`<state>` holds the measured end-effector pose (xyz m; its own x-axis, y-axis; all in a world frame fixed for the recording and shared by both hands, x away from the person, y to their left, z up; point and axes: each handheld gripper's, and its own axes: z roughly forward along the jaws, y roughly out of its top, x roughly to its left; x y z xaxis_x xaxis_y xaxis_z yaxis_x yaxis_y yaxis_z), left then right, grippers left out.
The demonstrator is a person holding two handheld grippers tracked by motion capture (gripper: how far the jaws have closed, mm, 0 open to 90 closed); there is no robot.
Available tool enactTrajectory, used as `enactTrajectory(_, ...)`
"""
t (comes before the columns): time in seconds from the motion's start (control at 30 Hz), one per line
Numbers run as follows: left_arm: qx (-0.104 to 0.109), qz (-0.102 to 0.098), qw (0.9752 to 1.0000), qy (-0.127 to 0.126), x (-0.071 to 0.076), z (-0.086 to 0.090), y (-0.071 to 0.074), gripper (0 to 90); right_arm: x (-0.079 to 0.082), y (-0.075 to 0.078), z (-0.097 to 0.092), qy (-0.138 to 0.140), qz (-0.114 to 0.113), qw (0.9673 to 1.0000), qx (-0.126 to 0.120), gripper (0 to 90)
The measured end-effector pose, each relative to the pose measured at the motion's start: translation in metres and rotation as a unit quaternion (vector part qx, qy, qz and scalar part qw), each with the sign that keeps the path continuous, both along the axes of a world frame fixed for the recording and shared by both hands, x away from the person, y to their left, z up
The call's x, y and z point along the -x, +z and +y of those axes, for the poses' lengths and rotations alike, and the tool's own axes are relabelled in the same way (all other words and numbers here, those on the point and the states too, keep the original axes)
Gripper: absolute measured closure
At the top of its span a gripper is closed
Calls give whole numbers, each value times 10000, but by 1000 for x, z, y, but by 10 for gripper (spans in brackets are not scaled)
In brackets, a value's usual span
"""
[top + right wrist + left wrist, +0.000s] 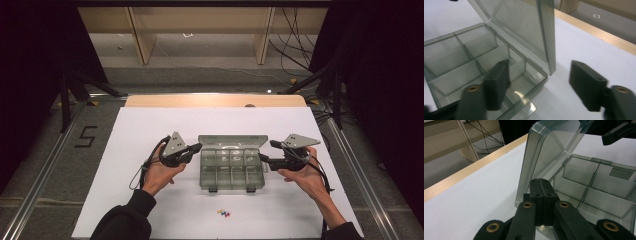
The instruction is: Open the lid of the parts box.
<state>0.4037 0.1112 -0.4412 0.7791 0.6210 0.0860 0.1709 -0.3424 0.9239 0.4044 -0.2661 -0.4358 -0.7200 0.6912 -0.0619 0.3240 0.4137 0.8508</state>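
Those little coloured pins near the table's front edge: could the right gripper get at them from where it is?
Probably yes. The pins lie in the open on the white table, in front of the box. The right gripper, jaws open, is beside the box's right end, with bare table between.

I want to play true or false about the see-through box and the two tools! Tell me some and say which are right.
1. The box has its lid open. True.
2. The left tool has its jaws wide apart. False: they are shut together.
3. The right tool has its jaws open. True.
4. Small coloured bits lie inside the box. False: they lie on the white table, in front of the box.
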Motion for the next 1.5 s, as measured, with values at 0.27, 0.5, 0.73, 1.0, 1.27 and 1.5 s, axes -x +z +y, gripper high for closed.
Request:
enactTrajectory(0.27,-4,3,10000,-5,0,0,0,894,-12,3,3,55,-141,9999,43,221)
enactTrajectory(0.5,2,4,10000,-15,0,0,0,894,-25,2,7,155,-80,9998,-26,331)
enactTrajectory(0.73,32,29,10000,14,1,0,0,894,-30,3,8,255,-68,9996,-26,486)
enactTrajectory(1.0,49,33,10000,13,1,0,0,891,-31,4,8,317,-69,9995,-58,626)
enactTrajectory(1.27,86,187,9998,-13,5,0,0,820,-31,7,7,333,-81,9994,-47,686)
enactTrajectory(1.5,-70,708,9974,-60,13,-7,-7,711,-31,8,5,275,-85,9996,-70,708)
